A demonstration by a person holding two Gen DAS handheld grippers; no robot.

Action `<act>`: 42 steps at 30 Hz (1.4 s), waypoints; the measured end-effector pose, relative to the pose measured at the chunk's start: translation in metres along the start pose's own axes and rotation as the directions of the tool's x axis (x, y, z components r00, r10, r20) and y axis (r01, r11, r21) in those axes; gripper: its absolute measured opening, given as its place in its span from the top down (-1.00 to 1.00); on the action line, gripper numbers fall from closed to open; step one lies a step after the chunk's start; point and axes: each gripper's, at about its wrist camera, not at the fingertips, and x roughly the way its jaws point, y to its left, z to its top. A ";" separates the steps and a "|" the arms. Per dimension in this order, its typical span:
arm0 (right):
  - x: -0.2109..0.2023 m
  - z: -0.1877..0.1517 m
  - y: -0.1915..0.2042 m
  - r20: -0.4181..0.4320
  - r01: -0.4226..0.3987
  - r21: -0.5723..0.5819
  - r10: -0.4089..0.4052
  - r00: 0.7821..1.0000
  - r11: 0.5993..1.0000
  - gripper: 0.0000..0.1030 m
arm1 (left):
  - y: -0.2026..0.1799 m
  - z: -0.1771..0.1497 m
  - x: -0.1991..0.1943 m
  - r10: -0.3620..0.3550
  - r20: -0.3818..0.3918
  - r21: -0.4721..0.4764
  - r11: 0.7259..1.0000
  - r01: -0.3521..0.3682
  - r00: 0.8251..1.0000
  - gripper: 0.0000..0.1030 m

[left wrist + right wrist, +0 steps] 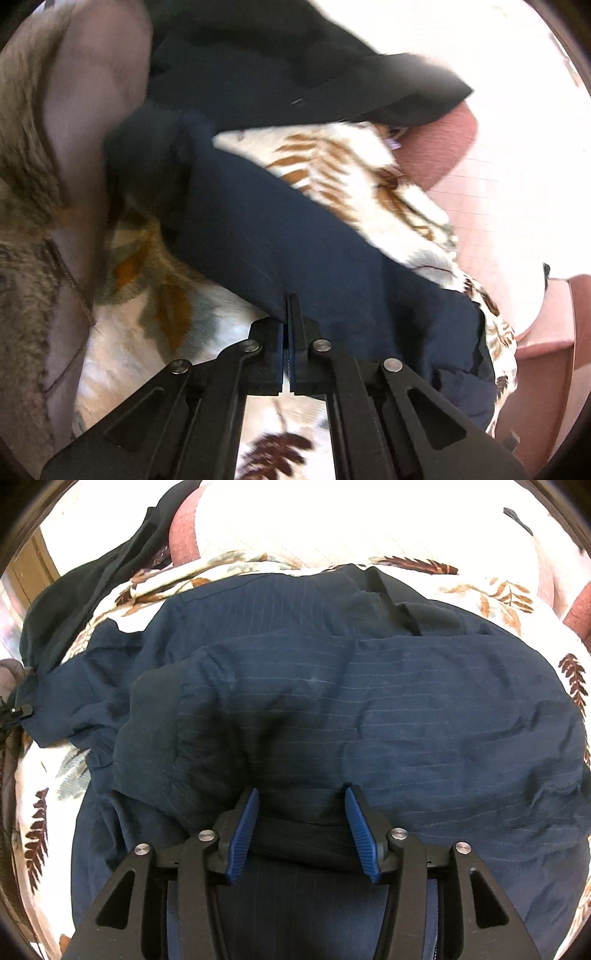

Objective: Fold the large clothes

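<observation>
Left gripper clamps a fold of navy cloth while the right stands spread over the garment.

The left gripper (290, 314) has its 2 jaws pressed together on an edge of the navy pinstriped garment (351, 709), likely to lift and carry that part over. The right gripper (301, 812) has its jaws apart, the blue pads (245, 823) on the cloth, probably steadying it. The garment lies on a leaf-print blanket (509, 594), beside a black garment (295, 55).
</observation>
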 end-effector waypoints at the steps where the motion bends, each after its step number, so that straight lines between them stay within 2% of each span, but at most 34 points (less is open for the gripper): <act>1: -0.002 -0.001 -0.002 0.005 -0.003 0.009 0.003 1.000 1.000 0.03 | -0.005 0.001 -0.005 -0.003 0.009 0.016 1.000 0.003 1.000 1.00; 7: -0.018 -0.007 -0.020 0.033 -0.010 0.050 0.008 0.999 0.999 0.03 | -0.063 -0.015 -0.038 -0.060 0.052 0.137 0.989 0.053 0.997 1.00; 12: -0.031 -0.009 -0.045 0.055 -0.002 0.074 -0.002 0.998 0.997 0.03 | -0.118 -0.038 -0.047 -0.098 0.053 0.249 0.965 0.082 0.994 1.00; 23: -0.057 -0.020 -0.103 0.090 0.049 0.077 -0.056 0.994 0.996 0.03 | -0.215 -0.110 -0.045 -0.131 -0.009 0.434 0.893 0.122 0.991 1.00; 28: -0.062 -0.031 -0.132 0.078 0.125 0.047 -0.128 0.989 0.991 0.03 | -0.252 -0.142 -0.036 -0.134 -0.051 0.485 0.863 0.142 0.990 1.00; 30: -0.061 -0.039 -0.145 0.073 0.147 0.046 -0.150 0.986 0.988 0.03 | -0.266 -0.155 -0.027 -0.128 -0.069 0.503 0.852 0.145 0.989 1.00; 33: -0.056 -0.050 -0.163 0.057 0.109 0.079 -0.114 0.992 0.991 0.03 | -0.285 -0.180 0.000 -0.091 -0.113 0.537 0.832 0.138 0.989 1.00; 37: -0.048 -0.063 -0.175 0.049 0.059 0.115 -0.065 0.997 0.992 0.03 | -0.294 -0.216 0.049 0.005 -0.180 0.572 0.814 0.101 0.984 1.00; 40: -0.049 -0.068 -0.172 0.074 0.057 0.096 -0.065 0.995 0.994 0.01 | -0.286 -0.232 0.085 0.089 -0.243 0.569 0.820 0.067 0.966 0.99; 42: -0.049 -0.067 -0.173 0.075 0.057 0.095 -0.064 0.995 0.994 0.01 | -0.279 -0.234 0.091 0.086 -0.266 0.553 0.830 0.079 0.960 0.97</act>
